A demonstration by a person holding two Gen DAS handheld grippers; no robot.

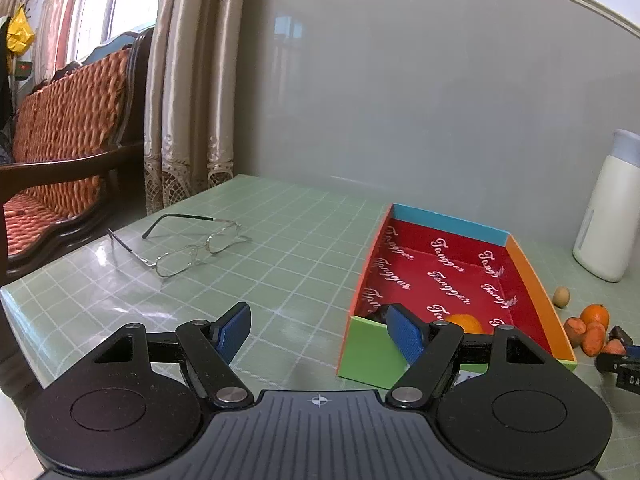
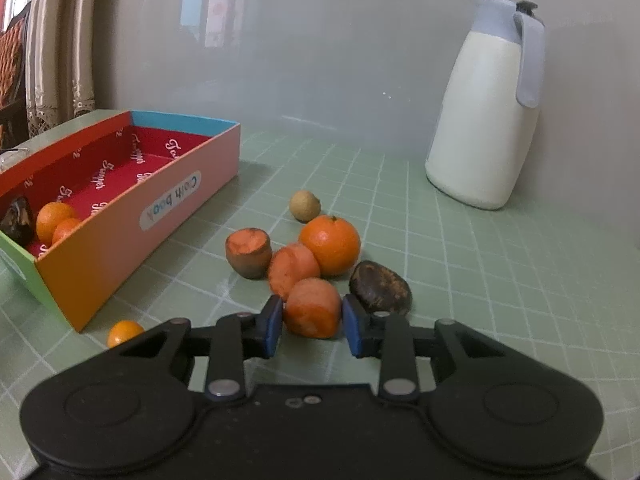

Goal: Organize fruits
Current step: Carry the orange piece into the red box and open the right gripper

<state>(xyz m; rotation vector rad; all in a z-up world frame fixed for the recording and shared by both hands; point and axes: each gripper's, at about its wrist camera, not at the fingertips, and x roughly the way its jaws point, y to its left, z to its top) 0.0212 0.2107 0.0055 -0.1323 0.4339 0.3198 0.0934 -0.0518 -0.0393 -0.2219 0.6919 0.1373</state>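
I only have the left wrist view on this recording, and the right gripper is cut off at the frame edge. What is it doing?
Observer: The right gripper has its pads against both sides of a rough orange fruit piece, the nearest of the pile.
Operator: I see one orange in the box. Is that all?
Observer: No, a smaller orange sits against it inside the box.
Operator: Anything loose that I'm missing?
Observer: A tiny orange fruit lies on the table by the box's near corner.
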